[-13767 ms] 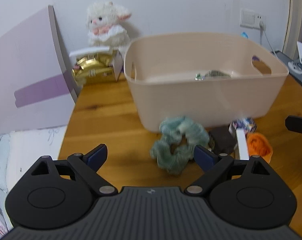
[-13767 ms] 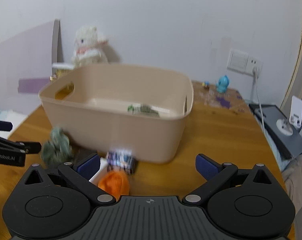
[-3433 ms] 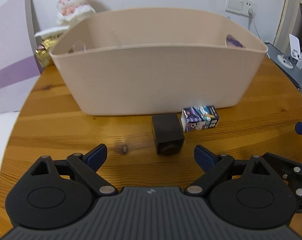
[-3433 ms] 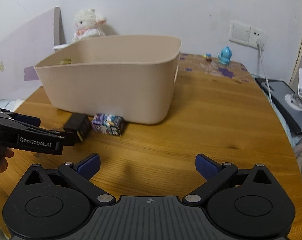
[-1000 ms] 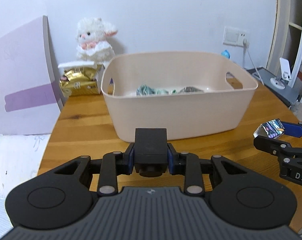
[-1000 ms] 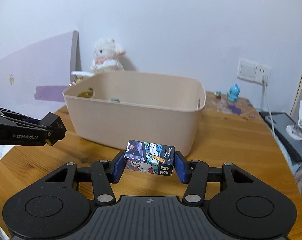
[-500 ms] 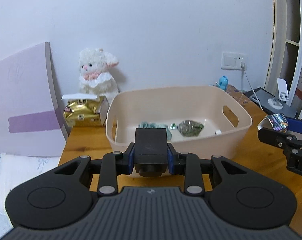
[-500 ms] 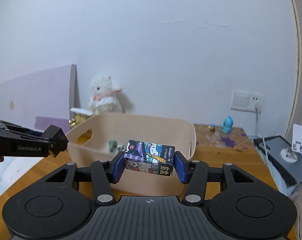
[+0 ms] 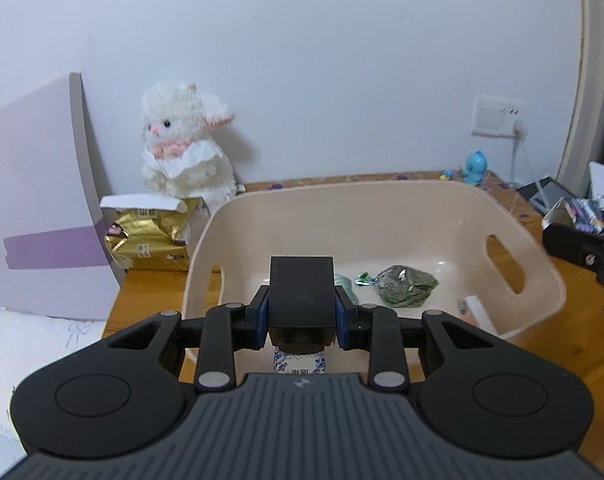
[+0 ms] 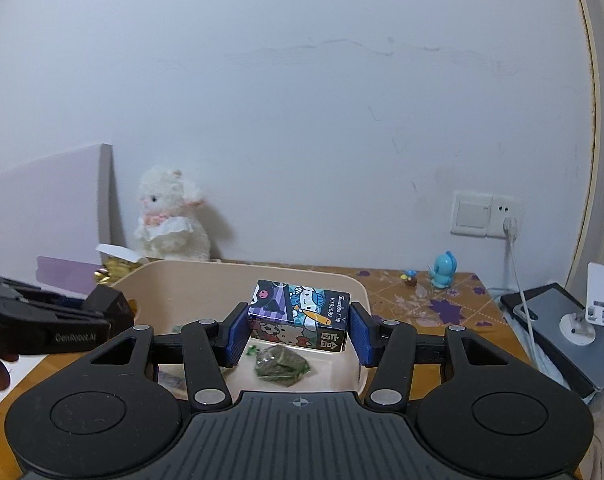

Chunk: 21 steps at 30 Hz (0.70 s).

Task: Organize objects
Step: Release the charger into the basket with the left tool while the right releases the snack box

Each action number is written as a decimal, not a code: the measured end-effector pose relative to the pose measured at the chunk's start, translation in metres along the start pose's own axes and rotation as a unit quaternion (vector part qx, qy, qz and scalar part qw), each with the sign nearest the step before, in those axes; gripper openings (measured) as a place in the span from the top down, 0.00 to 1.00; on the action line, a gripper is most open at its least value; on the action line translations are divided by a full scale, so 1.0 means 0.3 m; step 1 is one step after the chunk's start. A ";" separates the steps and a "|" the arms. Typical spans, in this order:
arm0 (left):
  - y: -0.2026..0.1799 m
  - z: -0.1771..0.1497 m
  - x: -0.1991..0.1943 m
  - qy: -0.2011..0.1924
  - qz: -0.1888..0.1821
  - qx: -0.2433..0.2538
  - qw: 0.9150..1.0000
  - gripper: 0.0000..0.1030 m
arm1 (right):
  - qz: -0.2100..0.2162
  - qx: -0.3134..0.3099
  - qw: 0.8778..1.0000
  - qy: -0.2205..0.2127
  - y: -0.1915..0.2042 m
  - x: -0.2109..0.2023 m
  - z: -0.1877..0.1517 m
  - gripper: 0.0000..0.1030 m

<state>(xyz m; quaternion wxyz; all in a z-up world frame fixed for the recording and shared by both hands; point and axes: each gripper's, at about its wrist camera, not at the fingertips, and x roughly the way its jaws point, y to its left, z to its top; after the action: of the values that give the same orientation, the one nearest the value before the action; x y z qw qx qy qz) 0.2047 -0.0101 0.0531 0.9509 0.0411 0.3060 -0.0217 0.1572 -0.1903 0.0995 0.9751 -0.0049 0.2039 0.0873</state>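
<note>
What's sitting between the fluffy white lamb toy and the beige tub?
In the left wrist view, a torn-open white box with crinkled gold packaging inside sits between the lamb toy and the tub's left wall.

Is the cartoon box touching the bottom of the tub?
Apart. The right wrist view shows the cartoon box pinched in the right hand-held gripper, held above the tub floor and the green packet.

The left gripper is squeezed tight on a black box sitting right between its two fingers. The right gripper is squeezed tight on a cartoon box, pinched between its blue pads.
</note>
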 end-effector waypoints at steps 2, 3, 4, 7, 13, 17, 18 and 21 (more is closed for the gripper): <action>0.001 0.001 0.052 0.015 0.004 -0.002 1.000 0.67 | -0.005 -0.002 1.000 0.010 -0.004 0.045 -0.002 0.52; 0.000 0.000 0.080 0.026 0.006 -0.005 1.000 0.67 | -0.007 -0.004 1.000 0.016 -0.004 0.069 -0.004 0.52; 0.002 0.000 0.102 0.034 0.007 -0.010 0.999 0.67 | -0.009 -0.006 1.000 0.023 -0.005 0.095 -0.007 0.52; -0.005 -0.003 0.168 0.058 0.013 -0.013 0.998 0.67 | -0.013 -0.013 0.999 0.046 0.000 0.167 -0.022 0.52; -0.013 -0.013 0.234 0.090 0.014 -0.010 0.996 0.67 | -0.011 -0.020 0.996 0.090 0.015 0.264 -0.070 0.52; -0.023 -0.010 0.235 0.093 0.019 -0.003 0.996 0.64 | -0.005 -0.017 0.994 0.109 0.019 0.285 -0.091 0.51; -0.024 -0.009 0.231 0.093 0.018 -0.001 0.996 0.56 | -0.004 -0.019 0.994 0.110 0.020 0.284 -0.093 0.48; -0.031 0.000 0.209 0.086 0.024 0.001 0.996 0.28 | -0.003 -0.025 0.994 0.105 0.027 0.265 -0.095 0.35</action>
<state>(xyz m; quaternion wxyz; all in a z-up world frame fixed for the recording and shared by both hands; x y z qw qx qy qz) 0.2550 -0.0205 0.0157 0.9213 0.0511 0.3854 0.0044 0.2162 -0.1702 0.0421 0.9482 -0.0391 0.3027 0.0880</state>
